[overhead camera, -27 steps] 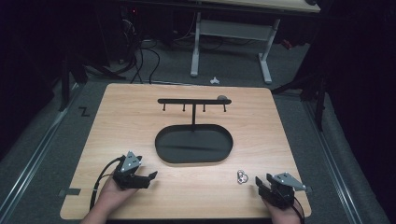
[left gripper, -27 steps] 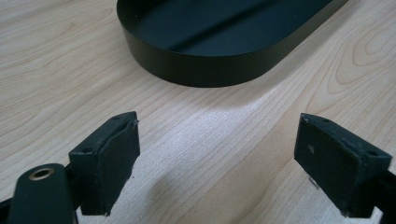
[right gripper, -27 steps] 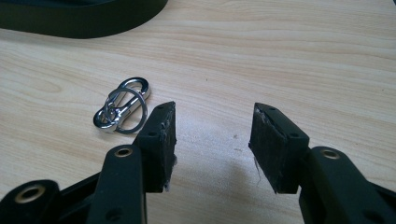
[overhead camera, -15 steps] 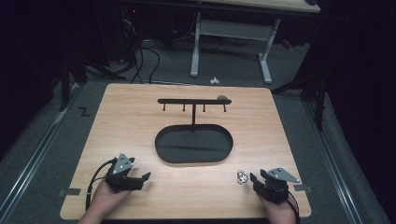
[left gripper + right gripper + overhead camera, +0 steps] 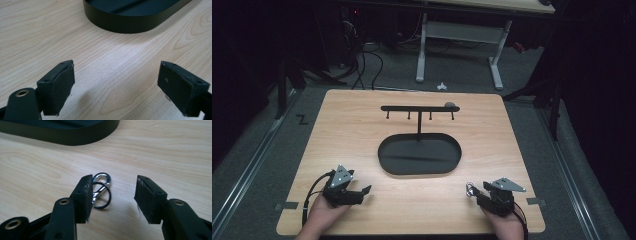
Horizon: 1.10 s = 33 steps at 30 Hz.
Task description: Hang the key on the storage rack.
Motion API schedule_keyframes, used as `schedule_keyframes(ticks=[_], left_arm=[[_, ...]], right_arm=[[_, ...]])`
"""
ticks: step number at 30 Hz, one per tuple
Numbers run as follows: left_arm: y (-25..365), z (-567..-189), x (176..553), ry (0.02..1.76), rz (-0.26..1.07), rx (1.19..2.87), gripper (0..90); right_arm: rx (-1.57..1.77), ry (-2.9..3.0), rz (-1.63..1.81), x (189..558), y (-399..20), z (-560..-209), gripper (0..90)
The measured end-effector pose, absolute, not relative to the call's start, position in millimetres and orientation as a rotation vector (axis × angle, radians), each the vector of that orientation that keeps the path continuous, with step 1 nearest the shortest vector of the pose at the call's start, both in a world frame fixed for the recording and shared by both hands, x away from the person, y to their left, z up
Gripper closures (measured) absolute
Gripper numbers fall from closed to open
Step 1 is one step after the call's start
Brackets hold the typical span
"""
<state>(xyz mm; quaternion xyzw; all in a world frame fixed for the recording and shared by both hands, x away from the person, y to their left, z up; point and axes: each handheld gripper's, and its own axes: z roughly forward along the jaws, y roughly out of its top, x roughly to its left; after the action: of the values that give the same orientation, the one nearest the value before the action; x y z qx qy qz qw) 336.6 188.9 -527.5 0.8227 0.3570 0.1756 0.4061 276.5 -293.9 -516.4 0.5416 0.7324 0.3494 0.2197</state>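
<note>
While the right gripper (image 5: 112,200) gapes, its left pad touches a small shiny metal clip-and-ring (image 5: 100,192); light, slippery; pinch the ring's rim.

Left gripper (image 5: 117,82): two black jaws rose from the bottom edge, set wide apart, with nothing between them. Pads (image 5: 63,87) were dark and flat, facing inward. Table (image 5: 75,37): pale wood with visible grain lay beneath and between the jaws. Tray (image 5: 130,20): black, with a rounded low wall, stood on the table beyond the jaws, well apart from them.
</note>
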Motion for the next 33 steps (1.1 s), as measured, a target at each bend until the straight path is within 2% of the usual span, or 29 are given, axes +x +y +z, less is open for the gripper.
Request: schedule_keyframes(ticks=[13,15,33], left_arm=[[184,-527,336,0.885,0.437,2.087,14.9],[186,-526,335,0.881,0.438,2.089,15.0],[194,-525,335,0.893,0.398,2.051,15.6]], right_arm=[[1.555,2.144,0.952,275,-290,-516,46.8],[1.558,2.208,0.869,279,-291,-512,48.9],[1.554,2.492,0.461,312,-278,-487,47.5]])
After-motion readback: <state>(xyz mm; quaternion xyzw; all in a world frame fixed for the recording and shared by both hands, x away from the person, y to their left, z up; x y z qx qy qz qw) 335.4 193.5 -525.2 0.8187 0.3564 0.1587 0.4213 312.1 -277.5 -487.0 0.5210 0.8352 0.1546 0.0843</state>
